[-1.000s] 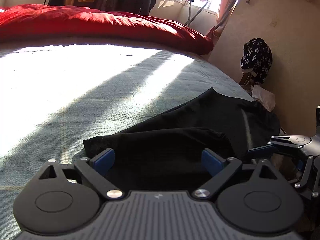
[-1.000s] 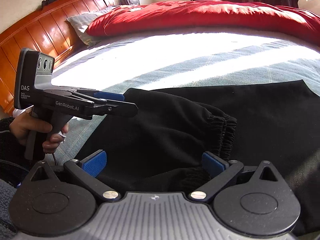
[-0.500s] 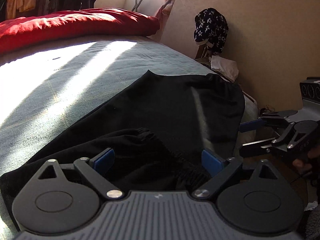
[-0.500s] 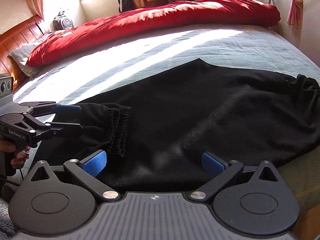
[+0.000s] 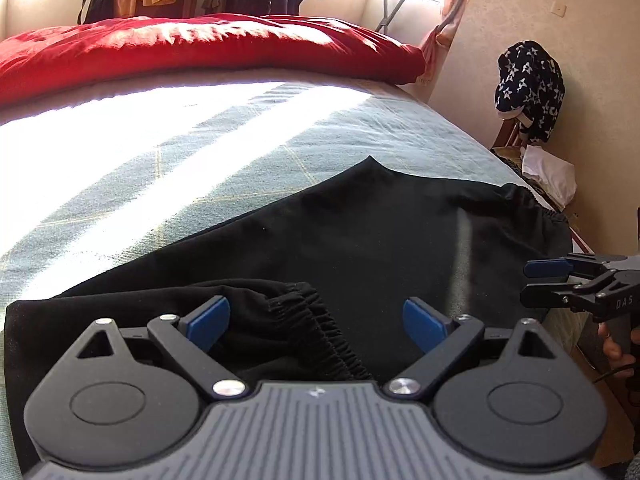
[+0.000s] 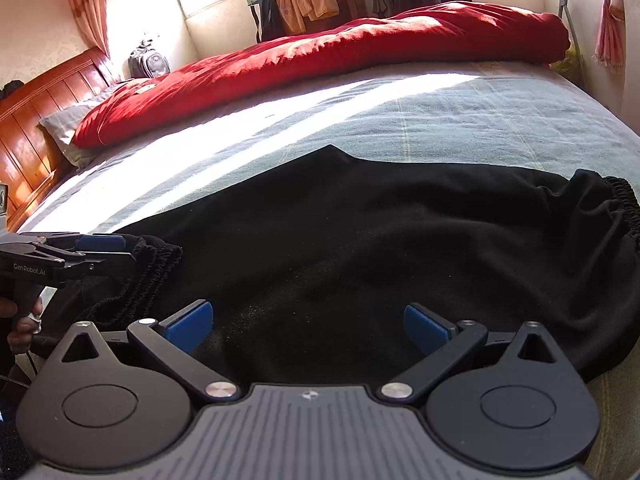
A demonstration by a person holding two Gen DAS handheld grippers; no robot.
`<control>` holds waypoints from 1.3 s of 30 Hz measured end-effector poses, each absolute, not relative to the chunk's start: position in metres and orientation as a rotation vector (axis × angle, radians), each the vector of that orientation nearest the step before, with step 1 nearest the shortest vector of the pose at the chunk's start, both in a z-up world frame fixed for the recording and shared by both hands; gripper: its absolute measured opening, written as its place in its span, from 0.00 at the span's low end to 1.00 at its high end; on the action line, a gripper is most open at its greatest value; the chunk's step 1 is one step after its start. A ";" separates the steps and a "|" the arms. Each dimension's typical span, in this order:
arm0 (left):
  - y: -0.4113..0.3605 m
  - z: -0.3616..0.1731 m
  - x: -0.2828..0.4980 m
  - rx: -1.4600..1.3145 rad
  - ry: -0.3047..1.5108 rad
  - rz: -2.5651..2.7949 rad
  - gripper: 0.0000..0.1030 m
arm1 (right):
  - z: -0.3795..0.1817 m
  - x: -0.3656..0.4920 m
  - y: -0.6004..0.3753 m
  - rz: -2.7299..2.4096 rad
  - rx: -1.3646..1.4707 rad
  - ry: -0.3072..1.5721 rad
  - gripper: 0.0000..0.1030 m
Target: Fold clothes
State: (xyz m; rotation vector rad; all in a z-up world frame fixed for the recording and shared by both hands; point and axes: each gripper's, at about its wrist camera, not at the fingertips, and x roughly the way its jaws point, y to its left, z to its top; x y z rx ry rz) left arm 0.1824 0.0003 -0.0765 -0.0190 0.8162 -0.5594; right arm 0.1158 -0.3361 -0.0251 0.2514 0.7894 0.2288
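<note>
While the black trousers [image 6: 360, 240] lie spread flat on the grey-green bedsheet [image 6: 460, 120], both tools sit over the edge of the garment farthest from the red duvet [image 6: 320, 52]. Left gripper [image 5: 316, 320] has its blue pads wide apart w/ nothing between them; it sits low over one elastic cuff [image 5: 320, 324], which is folded back onto the trouser fabric. From the right wrist cam the same tool comes in from the left side, fingertips right at that bunched cuff; can't tell whether they touch it. Right gripper [image 6: 308, 322] is also spread wide, empty, black cloth showing btw the pads. Waistband [image 6: 624, 208], gathered elastic, lies at the trousers' right end, near the bed corner. One pointed fold of the trousers pokes toward the duvet. Beyond the duvet hangs orange and dark laundry [image 6: 312, 4]; a wooden headboard [image 6: 36, 120] stands at the duvet's left end, w/ a grey pillow [image 6: 68, 124] beside it
</note>
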 end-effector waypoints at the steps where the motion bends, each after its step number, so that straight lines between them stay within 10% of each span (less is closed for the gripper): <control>1: -0.002 -0.076 0.182 -0.015 0.819 -0.550 0.91 | -0.032 0.118 -0.342 0.231 0.267 0.799 1.00; 39: -0.055 -0.066 0.181 0.113 0.853 -0.458 0.91 | -0.036 0.120 -0.443 0.104 0.507 0.595 1.00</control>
